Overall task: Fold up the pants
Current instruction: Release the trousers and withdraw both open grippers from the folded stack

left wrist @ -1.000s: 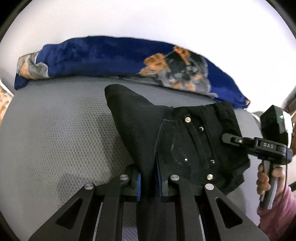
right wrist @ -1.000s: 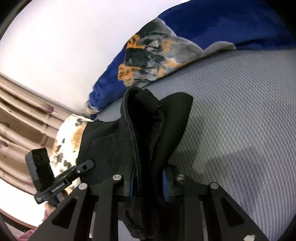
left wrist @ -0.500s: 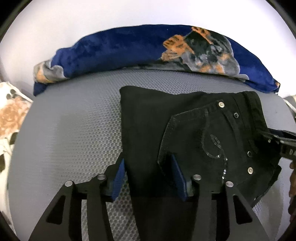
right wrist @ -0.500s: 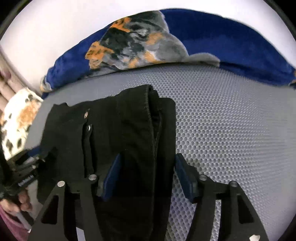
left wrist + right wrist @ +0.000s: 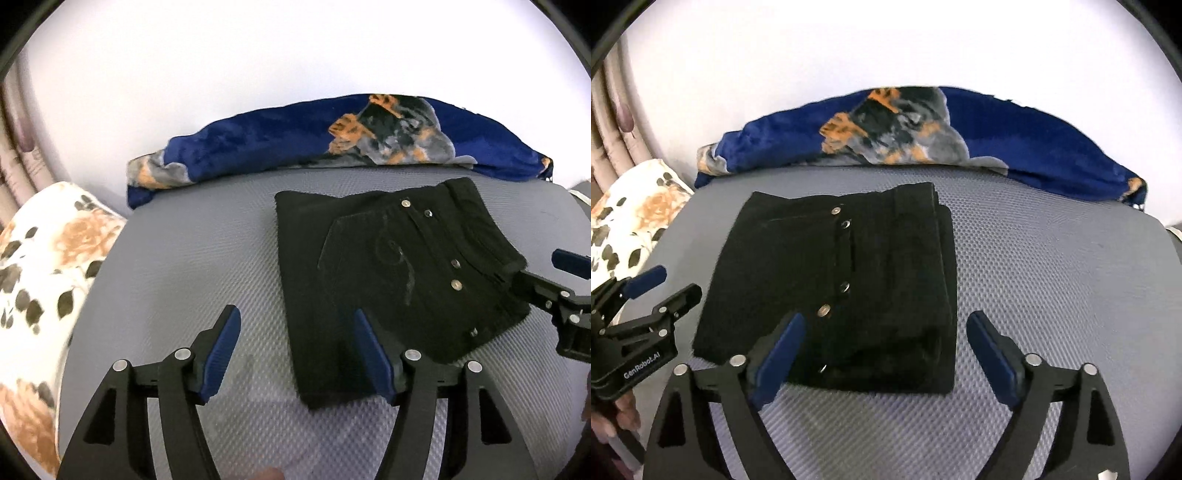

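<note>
The black pants [image 5: 388, 266] lie folded into a compact rectangle on the grey mesh surface [image 5: 184, 258], back pocket and metal studs facing up. They also show in the right wrist view [image 5: 849, 288]. My left gripper [image 5: 295, 334] is open and empty, raised over the fold's near left corner. My right gripper [image 5: 884, 339] is open and empty, over the fold's near right edge. Each gripper shows in the other's view: the right one [image 5: 554, 280] at the fold's right side, the left one [image 5: 661, 284] at its left side.
A blue blanket with an orange and grey print [image 5: 351, 136] lies along the far edge against a white wall. A floral cushion [image 5: 40, 266] sits at the left. Pale curtains [image 5: 613, 110] hang at the far left.
Both grippers were shut on the pants a second ago. They laid the fold flat, opened, let go and drew back and up.
</note>
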A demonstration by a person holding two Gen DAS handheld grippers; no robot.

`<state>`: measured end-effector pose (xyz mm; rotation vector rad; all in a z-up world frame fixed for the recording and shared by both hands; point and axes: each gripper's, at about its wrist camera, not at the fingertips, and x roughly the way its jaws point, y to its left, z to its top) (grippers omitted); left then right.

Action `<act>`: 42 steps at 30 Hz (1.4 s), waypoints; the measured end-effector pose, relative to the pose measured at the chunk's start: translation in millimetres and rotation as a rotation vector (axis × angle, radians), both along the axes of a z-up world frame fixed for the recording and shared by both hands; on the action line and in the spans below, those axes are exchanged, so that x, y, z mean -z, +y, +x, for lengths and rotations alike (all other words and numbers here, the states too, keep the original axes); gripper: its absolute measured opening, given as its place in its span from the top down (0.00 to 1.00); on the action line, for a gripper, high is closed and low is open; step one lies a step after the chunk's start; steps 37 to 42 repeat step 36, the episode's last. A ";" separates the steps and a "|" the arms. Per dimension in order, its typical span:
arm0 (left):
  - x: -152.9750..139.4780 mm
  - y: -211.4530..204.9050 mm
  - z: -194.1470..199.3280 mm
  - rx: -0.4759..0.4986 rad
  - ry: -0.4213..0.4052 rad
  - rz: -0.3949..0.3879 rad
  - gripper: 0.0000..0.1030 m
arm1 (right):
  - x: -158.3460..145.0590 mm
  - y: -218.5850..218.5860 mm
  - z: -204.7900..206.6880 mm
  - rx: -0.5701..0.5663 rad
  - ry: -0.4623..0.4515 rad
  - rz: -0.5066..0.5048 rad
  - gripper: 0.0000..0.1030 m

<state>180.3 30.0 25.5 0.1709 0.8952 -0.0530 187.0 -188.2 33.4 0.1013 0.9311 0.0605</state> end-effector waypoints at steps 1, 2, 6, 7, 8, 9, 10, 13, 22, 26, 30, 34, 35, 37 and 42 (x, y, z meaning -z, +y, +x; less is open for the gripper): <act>-3.1 1.1 -8.3 -0.012 -0.007 0.007 0.37 | -2.1 3.5 -4.8 0.006 -0.003 -0.008 0.09; -4.8 1.7 -13.5 -0.019 -0.013 0.010 0.37 | -3.5 6.4 -8.7 0.009 -0.008 -0.010 0.09; -10.9 3.9 -37.1 -0.037 -0.013 0.006 0.37 | -9.4 11.7 -30.3 0.021 -0.026 -0.011 0.07; -12.2 3.6 -42.3 -0.041 -0.013 0.008 0.37 | -10.3 13.6 -34.6 0.021 -0.035 -0.016 0.07; -13.4 3.3 -48.7 -0.042 -0.014 0.009 0.37 | -11.0 15.8 -38.6 0.021 -0.041 -0.024 0.06; -14.2 2.9 -53.1 -0.041 -0.016 0.010 0.37 | -11.3 18.0 -42.4 0.018 -0.044 -0.035 0.06; -14.7 2.2 -57.7 -0.039 -0.017 0.013 0.37 | -11.5 19.5 -45.7 0.013 -0.045 -0.040 0.06; -15.2 -0.7 -68.0 -0.032 -0.014 0.030 0.37 | -11.3 25.4 -54.0 -0.005 -0.048 -0.044 0.06; -15.1 -1.1 -84.5 -0.035 -0.003 0.006 0.37 | -10.3 32.0 -71.7 -0.011 -0.051 -0.035 0.06; -18.5 -2.9 -88.9 -0.029 -0.013 0.007 0.37 | -8.4 33.0 -76.5 -0.016 -0.047 -0.049 0.06; -22.2 -4.4 -92.2 -0.015 -0.027 0.005 0.37 | -7.9 32.7 -80.3 -0.013 -0.043 -0.050 0.06; -25.7 -4.6 -93.0 -0.012 -0.037 -0.012 0.37 | -9.6 32.2 -82.6 -0.008 -0.043 -0.048 0.06; -25.9 -4.3 -92.8 -0.011 -0.034 -0.016 0.37 | -10.0 32.4 -83.0 -0.008 -0.044 -0.050 0.06; -25.8 -4.0 -92.5 -0.012 -0.032 -0.018 0.37 | -10.2 32.3 -83.1 -0.009 -0.044 -0.052 0.06; -25.8 -4.0 -92.5 -0.012 -0.032 -0.018 0.37 | -10.2 32.3 -83.1 -0.009 -0.044 -0.052 0.06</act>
